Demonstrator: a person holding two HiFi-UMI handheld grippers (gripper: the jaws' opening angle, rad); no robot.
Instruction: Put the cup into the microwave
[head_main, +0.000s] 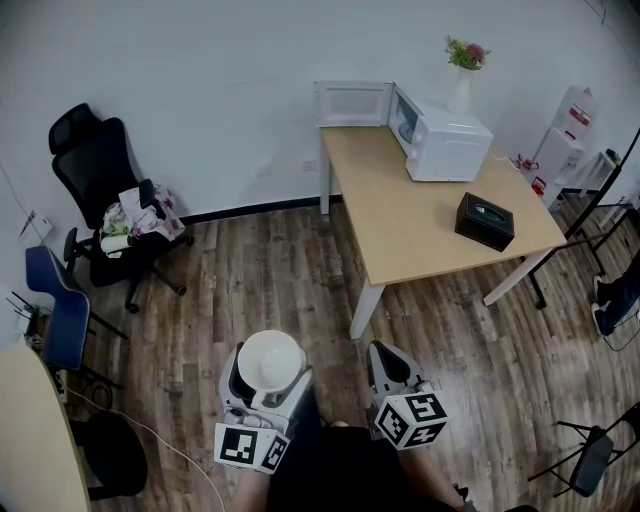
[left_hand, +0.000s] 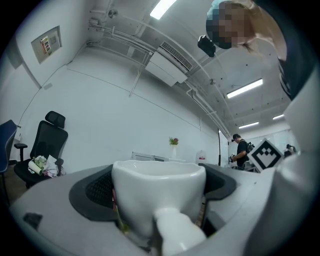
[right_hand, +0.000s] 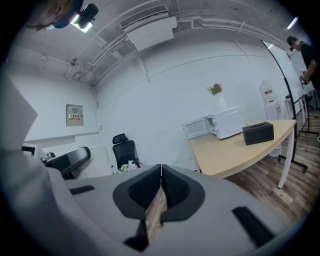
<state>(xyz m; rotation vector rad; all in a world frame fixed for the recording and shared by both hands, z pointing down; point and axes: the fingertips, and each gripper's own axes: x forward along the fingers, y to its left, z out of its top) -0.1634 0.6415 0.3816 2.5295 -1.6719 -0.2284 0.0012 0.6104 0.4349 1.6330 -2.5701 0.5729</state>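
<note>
The left gripper (head_main: 269, 374) held the round white cup (head_main: 270, 356) tight between its jaws, low in the middle. The right gripper (right_hand: 161, 173) was pressed closed, holding nothing. The white microwave (head_main: 447, 146) stood open, upper right.

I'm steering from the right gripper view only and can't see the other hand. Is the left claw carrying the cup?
Observer: Yes. The left claw is shut on a white cup, handle toward its camera.
Operator: Anything inside it?
Observer: The head view looks down into it, and it appears empty.
Operator: What's off to my right?
Observer: A black folding chair stands there, at the head view's lower right corner.
</note>
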